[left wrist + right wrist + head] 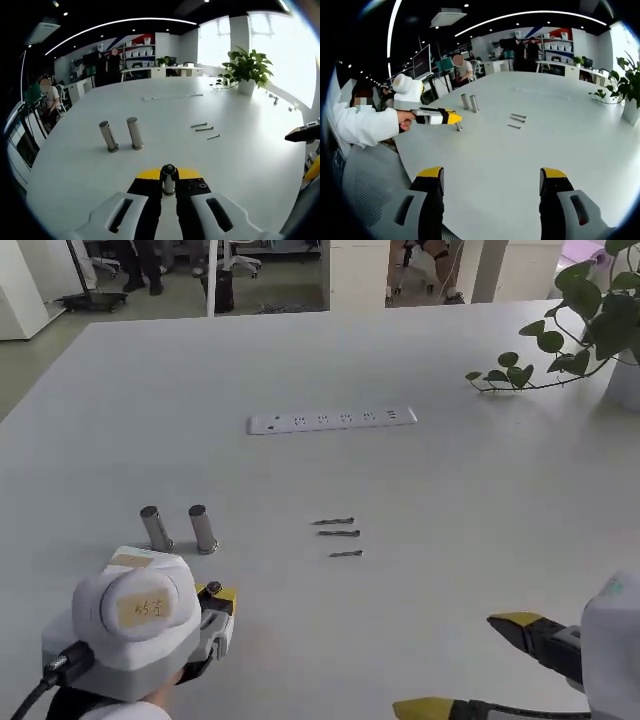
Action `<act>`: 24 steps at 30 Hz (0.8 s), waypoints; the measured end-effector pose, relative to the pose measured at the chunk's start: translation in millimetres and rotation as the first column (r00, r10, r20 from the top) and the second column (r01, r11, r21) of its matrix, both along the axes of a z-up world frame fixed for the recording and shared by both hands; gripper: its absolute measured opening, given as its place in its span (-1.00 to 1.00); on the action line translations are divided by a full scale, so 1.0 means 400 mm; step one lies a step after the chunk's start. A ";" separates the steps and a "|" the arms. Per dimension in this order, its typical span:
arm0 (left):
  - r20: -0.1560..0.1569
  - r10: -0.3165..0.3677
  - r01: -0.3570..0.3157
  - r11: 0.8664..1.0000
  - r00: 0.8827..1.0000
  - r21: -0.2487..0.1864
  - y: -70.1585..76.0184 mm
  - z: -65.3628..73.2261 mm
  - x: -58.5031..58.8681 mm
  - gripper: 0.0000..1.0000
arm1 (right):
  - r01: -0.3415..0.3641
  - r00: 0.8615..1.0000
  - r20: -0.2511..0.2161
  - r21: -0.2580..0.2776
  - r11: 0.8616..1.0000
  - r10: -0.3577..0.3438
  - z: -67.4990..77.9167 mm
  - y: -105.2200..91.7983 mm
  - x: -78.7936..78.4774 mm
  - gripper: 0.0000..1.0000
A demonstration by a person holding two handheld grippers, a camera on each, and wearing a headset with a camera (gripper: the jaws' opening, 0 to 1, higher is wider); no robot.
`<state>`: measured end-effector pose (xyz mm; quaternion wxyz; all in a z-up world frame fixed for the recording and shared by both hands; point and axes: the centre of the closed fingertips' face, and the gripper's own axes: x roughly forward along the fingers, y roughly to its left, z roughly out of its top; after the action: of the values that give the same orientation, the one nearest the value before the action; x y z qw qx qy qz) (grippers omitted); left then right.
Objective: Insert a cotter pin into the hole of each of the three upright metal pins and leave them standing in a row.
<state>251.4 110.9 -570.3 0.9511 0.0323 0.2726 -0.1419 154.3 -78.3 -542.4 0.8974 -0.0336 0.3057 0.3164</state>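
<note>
Cotter pins [339,533], 3 of them, are lying flat on the desk [450,500] just right of centre in the head view, stacked one below another and each apart from its neighbour. At centre left a first metal pin [155,528] and a second metal pin [203,529] are standing upright side by side, close but not touching. The left hand-held gripper [212,592], at lower left of that frame, is clamping the third metal pin [169,182] between its jaws. I cannot tell whether that pin's foot is touching the desk. The right hand-held gripper [491,175] is gaping wide and carrying nothing.

Judging by looks, the cotter pins are thin, light and stiff, and are likely to skate on the smooth desk under a clumsy pinch. Taking 1 by its head end would be leaving the legs free for threading, though which end is the head is too small to tell. The metal pins are looking solid and slick, with narrow feet that are tipping risks. A hold on the shank is needing to keep the hole clear.
</note>
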 end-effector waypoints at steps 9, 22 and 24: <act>0.004 -0.002 0.002 1.000 1.000 0.003 -0.005 -0.008 -0.008 -0.86 | -0.007 1.000 -0.004 -0.006 1.000 0.007 -0.003 0.004 -0.002 0.55; 0.038 -0.011 0.010 1.000 0.999 0.027 -0.008 -0.003 -0.017 -0.84 | -0.004 1.000 -0.022 -0.007 1.000 0.004 -0.014 0.006 -0.009 0.58; 0.053 -0.028 0.026 0.999 0.998 0.042 -0.013 0.002 -0.016 -0.75 | -0.006 1.000 -0.024 -0.006 1.000 0.006 -0.014 0.008 -0.009 0.58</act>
<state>244.9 105.8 -569.3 0.9552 0.0597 0.2492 -0.1481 150.6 -75.0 -547.9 0.8926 -0.0332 0.3173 0.3187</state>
